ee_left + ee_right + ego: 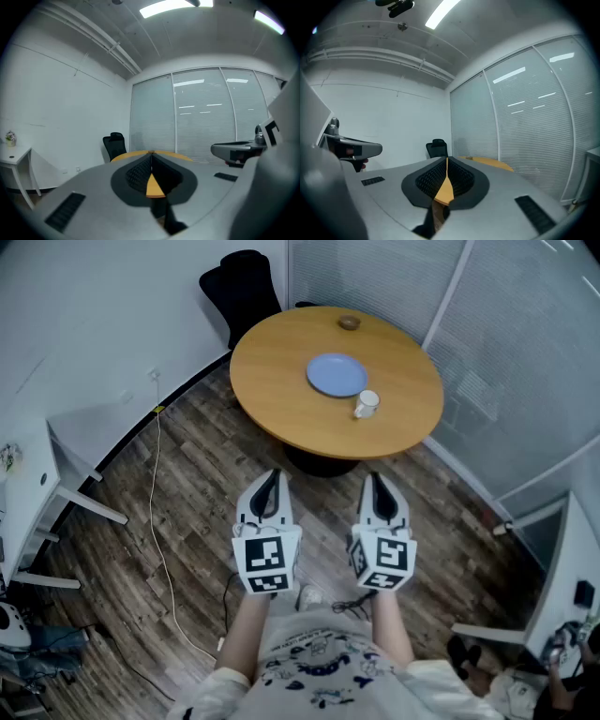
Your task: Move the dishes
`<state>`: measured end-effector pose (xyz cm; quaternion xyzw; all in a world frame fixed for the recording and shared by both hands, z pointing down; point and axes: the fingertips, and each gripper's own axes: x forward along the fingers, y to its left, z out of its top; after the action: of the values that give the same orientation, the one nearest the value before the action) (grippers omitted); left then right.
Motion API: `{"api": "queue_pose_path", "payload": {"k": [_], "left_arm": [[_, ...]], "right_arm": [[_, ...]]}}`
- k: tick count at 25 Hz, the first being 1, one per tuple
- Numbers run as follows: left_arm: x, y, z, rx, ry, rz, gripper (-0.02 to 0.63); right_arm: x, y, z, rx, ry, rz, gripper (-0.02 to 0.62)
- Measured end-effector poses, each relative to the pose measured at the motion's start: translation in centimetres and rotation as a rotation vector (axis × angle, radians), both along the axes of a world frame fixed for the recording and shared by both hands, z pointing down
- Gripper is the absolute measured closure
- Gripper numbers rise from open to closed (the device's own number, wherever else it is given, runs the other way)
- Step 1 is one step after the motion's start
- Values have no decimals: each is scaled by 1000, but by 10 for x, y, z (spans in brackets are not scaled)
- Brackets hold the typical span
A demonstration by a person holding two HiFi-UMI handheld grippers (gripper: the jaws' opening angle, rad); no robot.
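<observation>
A round wooden table (pixel 281 399) stands ahead of me. On it lie a blue plate (pixel 336 374), a white mug (pixel 366 404) just right of the plate and a small brown bowl (pixel 349 322) near the far edge. My left gripper (pixel 272 474) and right gripper (pixel 375 478) hang side by side over the floor, short of the table's near edge. Both are shut with nothing between the jaws. In the left gripper view the left gripper (pixel 151 153) points at the table (pixel 122 156); the right gripper (pixel 446 160) faces the table (pixel 492 162) too.
A black office chair (pixel 242 287) stands behind the table at the back left. White desks (pixel 47 474) line the left wall, and a cable (pixel 164 549) trails across the wood floor. Glass partitions with blinds (pixel 506 343) close off the right side.
</observation>
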<state>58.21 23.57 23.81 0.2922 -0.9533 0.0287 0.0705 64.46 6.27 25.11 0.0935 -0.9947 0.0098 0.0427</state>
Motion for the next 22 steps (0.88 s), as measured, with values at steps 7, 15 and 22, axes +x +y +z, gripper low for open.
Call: {"api": "queue_pose_path", "payload": {"k": [7,15,22], "left_arm": [[-9,4,6,1,10,-21,601],[-12,3,17,-4,32,-54,601],[-26,0,24,-2,48,-68,601]], "right_arm": [[-8,2,7,-5,7,-7,583],[-16,1,13,-4,9,-41,582],[-30,-5,22,-16,22,-41,581]]}}
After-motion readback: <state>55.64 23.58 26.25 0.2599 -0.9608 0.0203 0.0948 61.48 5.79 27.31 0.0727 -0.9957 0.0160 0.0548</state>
